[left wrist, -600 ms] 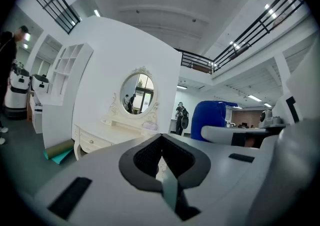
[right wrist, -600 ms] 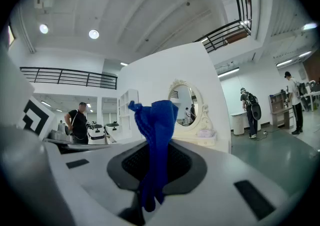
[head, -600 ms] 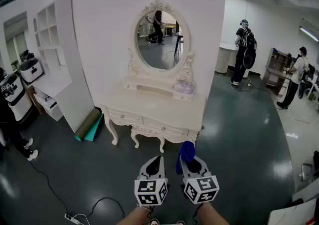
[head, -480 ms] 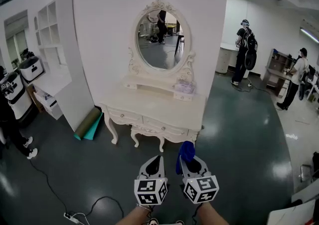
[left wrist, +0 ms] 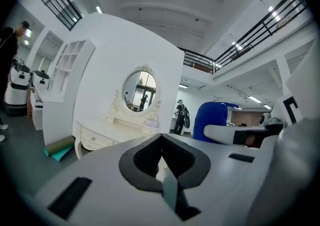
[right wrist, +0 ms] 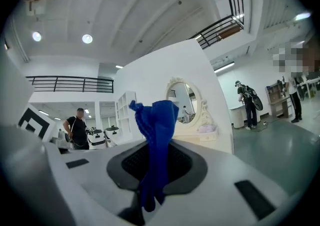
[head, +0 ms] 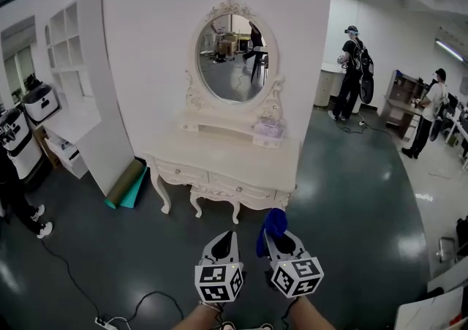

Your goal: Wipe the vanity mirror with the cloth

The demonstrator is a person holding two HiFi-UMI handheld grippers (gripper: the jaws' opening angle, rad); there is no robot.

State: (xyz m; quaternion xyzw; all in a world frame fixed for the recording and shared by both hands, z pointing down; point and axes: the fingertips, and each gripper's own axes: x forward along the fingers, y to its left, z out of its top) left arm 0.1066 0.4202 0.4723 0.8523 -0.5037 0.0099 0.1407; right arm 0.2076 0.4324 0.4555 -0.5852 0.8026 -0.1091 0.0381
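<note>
An oval vanity mirror in a carved cream frame stands on a cream dressing table against a white wall panel. It also shows small in the left gripper view as the mirror and in the right gripper view as the mirror. My right gripper is shut on a blue cloth, which sticks up between the jaws as the cloth. My left gripper is beside it, shut and empty. Both hang low in front of the table, well short of it.
A small lilac item lies on the table's raised shelf at the right. Rolled mats lie left of the table by a white shelf unit. A cable crosses the dark floor. People stand at the right.
The view has shifted slightly, and the reflection in the mirror has changed. Both grippers hold the same place with the cloth still clamped.
</note>
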